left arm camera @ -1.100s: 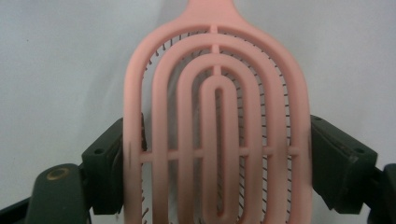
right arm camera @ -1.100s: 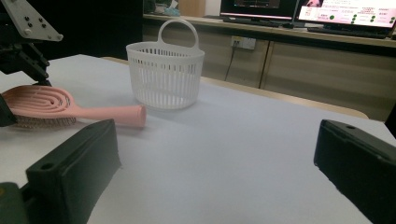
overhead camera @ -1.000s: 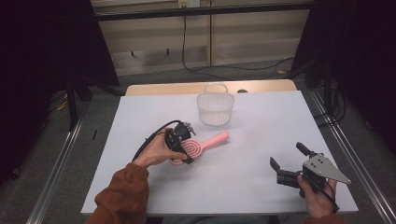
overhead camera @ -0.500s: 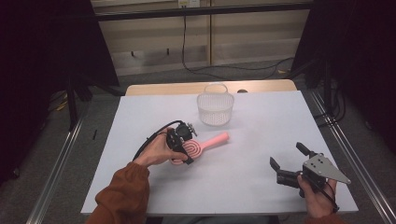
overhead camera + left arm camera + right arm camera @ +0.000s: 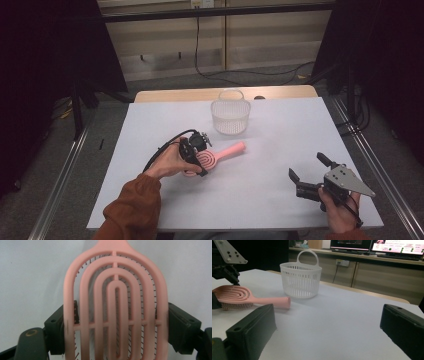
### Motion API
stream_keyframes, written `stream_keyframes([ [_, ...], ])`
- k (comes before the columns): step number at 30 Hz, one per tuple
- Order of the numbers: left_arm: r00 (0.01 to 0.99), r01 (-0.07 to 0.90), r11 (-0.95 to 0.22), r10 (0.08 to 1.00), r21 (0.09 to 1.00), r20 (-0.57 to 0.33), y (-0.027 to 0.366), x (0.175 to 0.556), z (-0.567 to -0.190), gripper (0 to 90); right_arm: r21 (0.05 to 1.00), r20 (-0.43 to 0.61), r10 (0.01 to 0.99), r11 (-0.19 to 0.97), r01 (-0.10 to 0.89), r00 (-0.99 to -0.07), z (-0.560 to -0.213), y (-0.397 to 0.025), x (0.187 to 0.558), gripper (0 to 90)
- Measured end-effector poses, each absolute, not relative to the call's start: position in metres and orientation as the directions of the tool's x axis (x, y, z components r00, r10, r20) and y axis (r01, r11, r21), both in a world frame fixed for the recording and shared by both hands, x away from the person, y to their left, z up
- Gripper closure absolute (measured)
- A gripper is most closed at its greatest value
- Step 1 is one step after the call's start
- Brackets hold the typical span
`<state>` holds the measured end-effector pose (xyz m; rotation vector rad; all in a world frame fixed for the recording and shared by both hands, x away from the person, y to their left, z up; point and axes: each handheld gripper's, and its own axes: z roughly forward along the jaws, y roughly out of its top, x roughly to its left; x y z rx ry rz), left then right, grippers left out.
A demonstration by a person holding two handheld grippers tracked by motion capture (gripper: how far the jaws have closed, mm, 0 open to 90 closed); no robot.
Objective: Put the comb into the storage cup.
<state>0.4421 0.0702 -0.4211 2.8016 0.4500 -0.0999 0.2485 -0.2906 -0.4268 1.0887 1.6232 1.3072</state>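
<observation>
A pink hairbrush (image 5: 216, 156) is seen lying on the white desk (image 5: 150, 120), a little toward 7 o'clock from the desk's middle, its handle pointing toward 2 o'clock. The left gripper (image 5: 196, 156) is placed at the brush's vented head, and in the left gripper view the jaws are shown pressed against both edges of the head (image 5: 115, 305), so the brush is judged to be gripped. The right gripper (image 5: 309, 175) is held near the desk's 5 o'clock corner, its jaws spread wide with nothing between them. A white slatted basket (image 5: 230, 114) stands at 12 o'clock, well apart from the brush. The grasping step is judged to be in hand; a lift clear of the desk would be called for next, probably toward the basket.
</observation>
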Motion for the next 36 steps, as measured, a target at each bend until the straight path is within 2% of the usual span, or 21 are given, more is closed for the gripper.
stream_keyframes([
  [4,0.939,0.342,-0.897,0.317,0.281,-0.131,0.0714,0.4421,-0.421,20.4,0.983,-0.051,0.94,0.107,0.15,-0.338,-0.4268,-0.2906,0.2485,0.0],
  [10,0.944,0.328,-0.902,0.307,0.28,-0.119,0.0717,0.4405,-0.4201,20.7,0.983,-0.053,0.94,0.108,0.148,-0.337,-0.4267,-0.2907,0.2485,0.0],
  [12,0.934,0.356,-0.889,0.332,0.29,-0.13,0.0718,0.4397,-0.4207,20.7,0.983,-0.053,0.94,0.108,0.148,-0.337,-0.4267,-0.2908,0.2485,0.0],
  [14,0.941,0.337,-0.899,0.313,0.279,-0.128,0.0726,0.4419,-0.4198,20.7,0.983,-0.053,0.94,0.108,0.148,-0.337,-0.4267,-0.2908,0.2484,0.0],
  [17,0.929,0.369,-0.88,0.344,0.299,-0.135,0.072,0.4401,-0.4196,20.7,0.983,-0.053,0.939,0.109,0.147,-0.339,-0.4266,-0.291,0.2482,0.0],
  [20,0.939,0.343,-0.894,0.318,0.288,-0.129,0.073,0.4414,-0.4185,20.7,0.983,-0.052,0.94,0.108,0.149,-0.337,-0.4266,-0.291,0.248,0.0],
  [26,0.923,0.385,-0.868,0.357,0.314,-0.145,0.0751,0.44,-0.4173,20.8,0.983,-0.052,0.94,0.107,0.149,-0.337,-0.4265,-0.2911,0.2477,0.0],
  [30,0.931,0.365,-0.877,0.34,0.312,-0.133,0.0769,0.4416,-0.4144,20.8,0.983,-0.052,0.94,0.108,0.149,-0.337,-0.4265,-0.2911,0.2478,0.0],
  [36,0.923,0.385,-0.86,0.361,0.334,-0.134,0.0797,0.4422,-0.4119,20.9,0.983,-0.053,0.94,0.108,0.148,-0.337,-0.4265,-0.2911,0.2478,0.0],
])
